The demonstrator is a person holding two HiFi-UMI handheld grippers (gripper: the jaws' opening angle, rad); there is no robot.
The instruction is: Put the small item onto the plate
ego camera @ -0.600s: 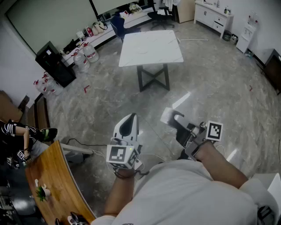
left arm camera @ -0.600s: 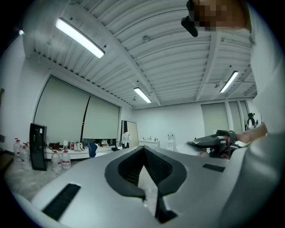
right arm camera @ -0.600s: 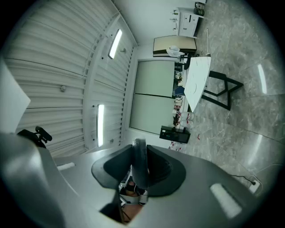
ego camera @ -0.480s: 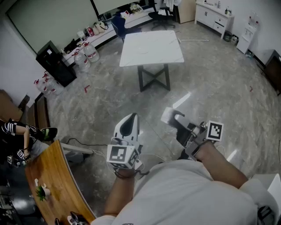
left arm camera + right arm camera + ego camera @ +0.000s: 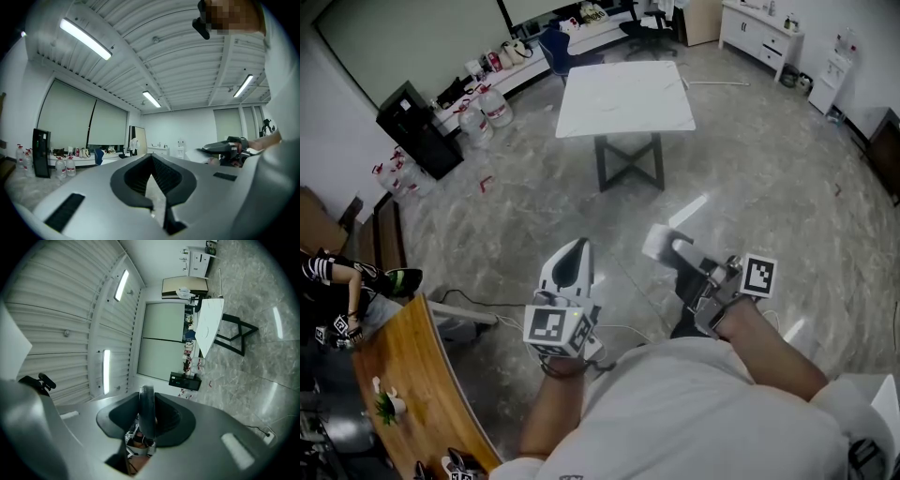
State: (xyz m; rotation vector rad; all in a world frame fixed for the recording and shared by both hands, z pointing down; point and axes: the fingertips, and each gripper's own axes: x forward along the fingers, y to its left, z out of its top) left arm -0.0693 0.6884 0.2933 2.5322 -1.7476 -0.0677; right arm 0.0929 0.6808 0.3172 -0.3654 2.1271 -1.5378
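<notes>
The grey marbled floor (image 5: 750, 187) fills most of the head view. The white square-topped bench (image 5: 623, 98) stands well apart from the person, and its top looks bare, with no plate that I can see. Both tools are held close to the body. The left tool (image 5: 575, 258) has its jaws drawn together to a point with nothing between them, and its own view (image 5: 151, 159) shows the same. The right tool (image 5: 677, 253) is clamped on a pale, thin flat piece (image 5: 657, 243), which shows edge-on as a dark strip (image 5: 146, 408) between the pads. I cannot tell whether that piece is the small item or something else. This looks like the carrying stage. The next move calls for closing on the bench, finding the plate, and bringing the right tool level over it before letting go.
</notes>
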